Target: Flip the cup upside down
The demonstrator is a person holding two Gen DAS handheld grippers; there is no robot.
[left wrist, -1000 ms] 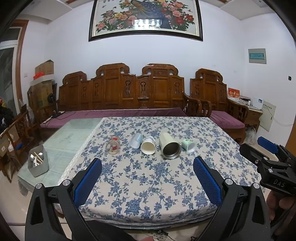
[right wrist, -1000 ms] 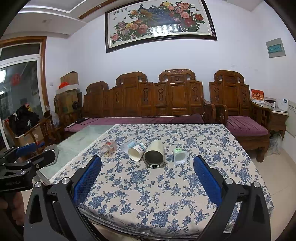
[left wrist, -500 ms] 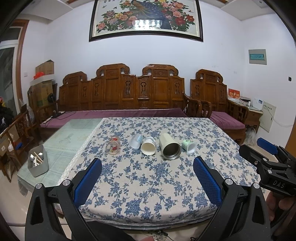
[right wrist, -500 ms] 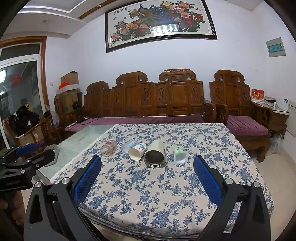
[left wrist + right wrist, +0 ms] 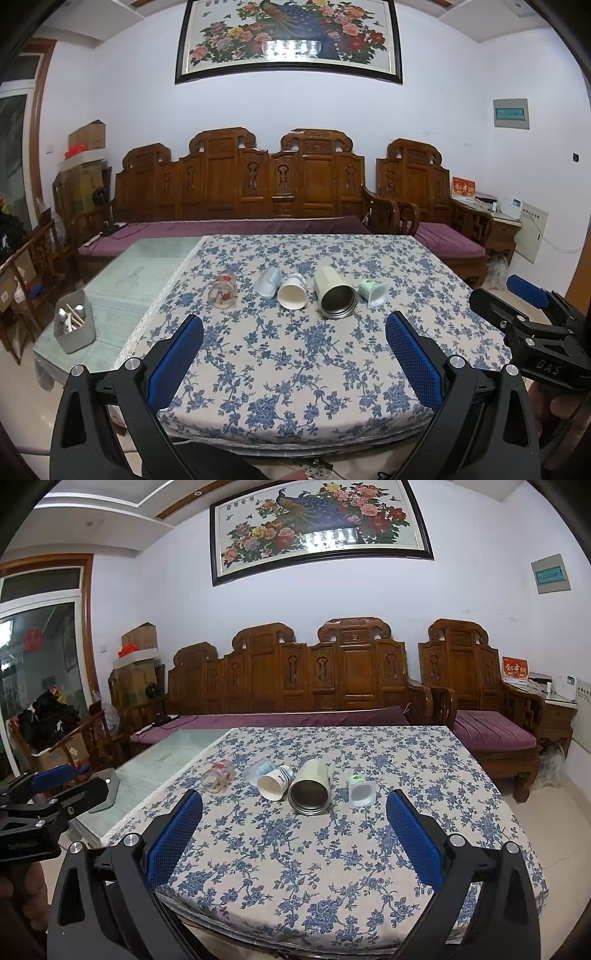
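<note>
Five cups (image 5: 291,295) lie sideways, seemingly well beyond both gaping tools (image 5: 293,345) (image 5: 293,821).

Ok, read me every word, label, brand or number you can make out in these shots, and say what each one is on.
"DAS": on the black body of the right gripper, seen in the left wrist view.
Red card on the side cabinet: gold characters, too blurred to read.
Paper cup: blue print, too small to read.
Small green-and-white cup: label unreadable.
Wall panel: nothing legible.
</note>
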